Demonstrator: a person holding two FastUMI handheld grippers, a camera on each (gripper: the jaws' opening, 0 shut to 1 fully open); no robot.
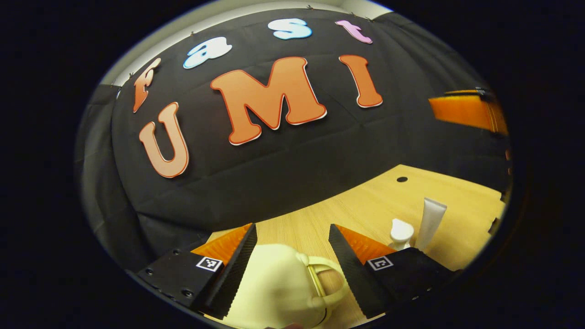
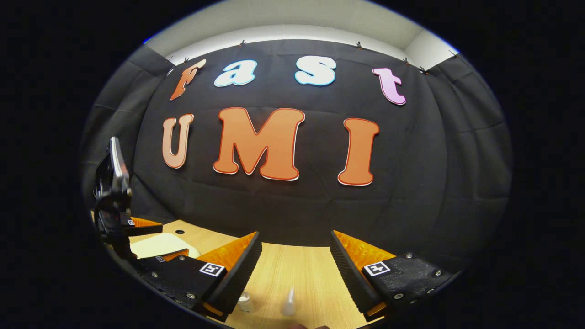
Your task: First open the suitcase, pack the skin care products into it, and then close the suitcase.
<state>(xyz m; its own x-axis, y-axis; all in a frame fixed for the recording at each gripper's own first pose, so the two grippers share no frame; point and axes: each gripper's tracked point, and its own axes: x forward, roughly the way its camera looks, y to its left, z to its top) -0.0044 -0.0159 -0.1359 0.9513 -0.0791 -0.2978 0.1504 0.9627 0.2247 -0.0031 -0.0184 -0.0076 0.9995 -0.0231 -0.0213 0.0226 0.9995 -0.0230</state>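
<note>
Jaws of the left gripper (image 1: pixel 292 269) stand released on either side of a pale cream, rounded plastic suitcase (image 1: pixel 274 292) with a looped handle (image 1: pixel 327 281), lying closed on the light wooden bench (image 1: pixel 365 205). Jaws of the right gripper (image 2: pixel 295 269) also stand apart, hovering above a small white pump bottle (image 1: pixel 401 232) and an upright white tube (image 1: pixel 429 221). Opening seems the step in hand; next, the left jaws likely need to catch the lid.
</note>
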